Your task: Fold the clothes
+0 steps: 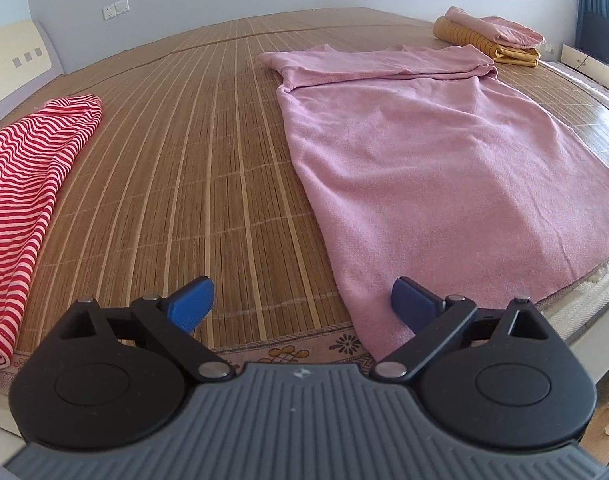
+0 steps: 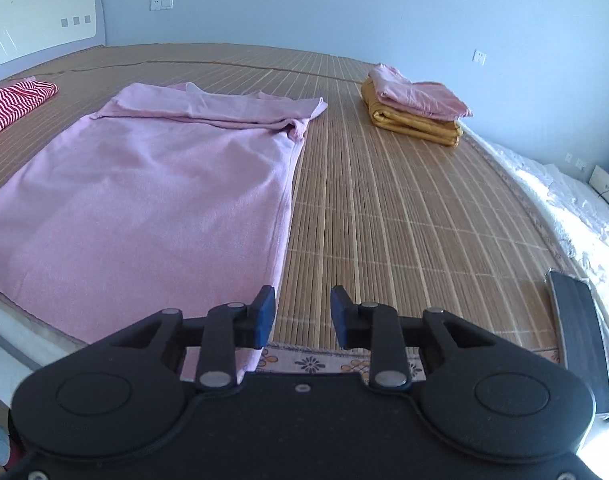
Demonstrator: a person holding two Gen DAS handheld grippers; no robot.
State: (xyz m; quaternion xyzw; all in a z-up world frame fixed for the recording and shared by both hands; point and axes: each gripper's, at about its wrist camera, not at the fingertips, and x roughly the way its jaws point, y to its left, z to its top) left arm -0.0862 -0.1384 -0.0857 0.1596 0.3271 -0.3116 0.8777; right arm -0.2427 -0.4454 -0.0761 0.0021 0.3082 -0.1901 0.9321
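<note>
We see two grippers, left gripper (image 1: 302,304) and right gripper (image 2: 303,314), both spread apart, empty. One pink garment (image 1: 444,168) lies flat at twelve o'clock; one striped garment (image 1: 28,184) at nine; one folded stack (image 2: 418,110) at two.

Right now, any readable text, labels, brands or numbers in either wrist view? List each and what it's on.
None readable.
Left gripper: a small round emblem on its grey body, no letters legible.
Bamboo mat: its near border carries woven flower and knot patterns, not text.
Wall switches: blank plates, no markings visible.
Pink garment, striped garment, folded stack: no tags or print showing.
</note>
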